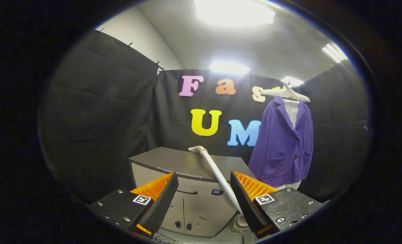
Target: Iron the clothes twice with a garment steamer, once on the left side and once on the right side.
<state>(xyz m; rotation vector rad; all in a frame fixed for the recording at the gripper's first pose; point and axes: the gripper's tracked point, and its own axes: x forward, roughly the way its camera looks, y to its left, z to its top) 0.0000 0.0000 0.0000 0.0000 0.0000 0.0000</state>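
1. Gripper: fingers spread wide, nothing clamped between them. Both fingertips sit at about the same height, inner ribbed faces turned toward each other.
2. Square fiducial tag on top of each finger body, just behind the ribbed pads.
3. Steamer wand: a pale, slim tube running diagonally through the gap between the fingers. Lower end passes right beside the inner face of the right finger; cannot tell if it touches. Clear gap to the left finger.
4. Steamer head: a pale, angled nozzle at the wand's top end, ahead of and above the fingertips, tilted to the left.
5. Steamer base: a rounded pale part on the floor below the wand, mostly hidden behind the right finger.
6. Cabinet: grey, dark flat top, directly beyond the fingers. Front shows a drawer handle and lower doors. Wand crosses in front of it.
7. Purple jacket: hangs to the right of the cabinet, beyond the right finger, well apart from the steamer head. Front faces the camera, lapels open over a white inner garment, pocket low on the front.
8. Hanger: pale, carries the jacket at the shoulders.
9. Black cloth booth wall behind everything; ceiling lights bright overhead.
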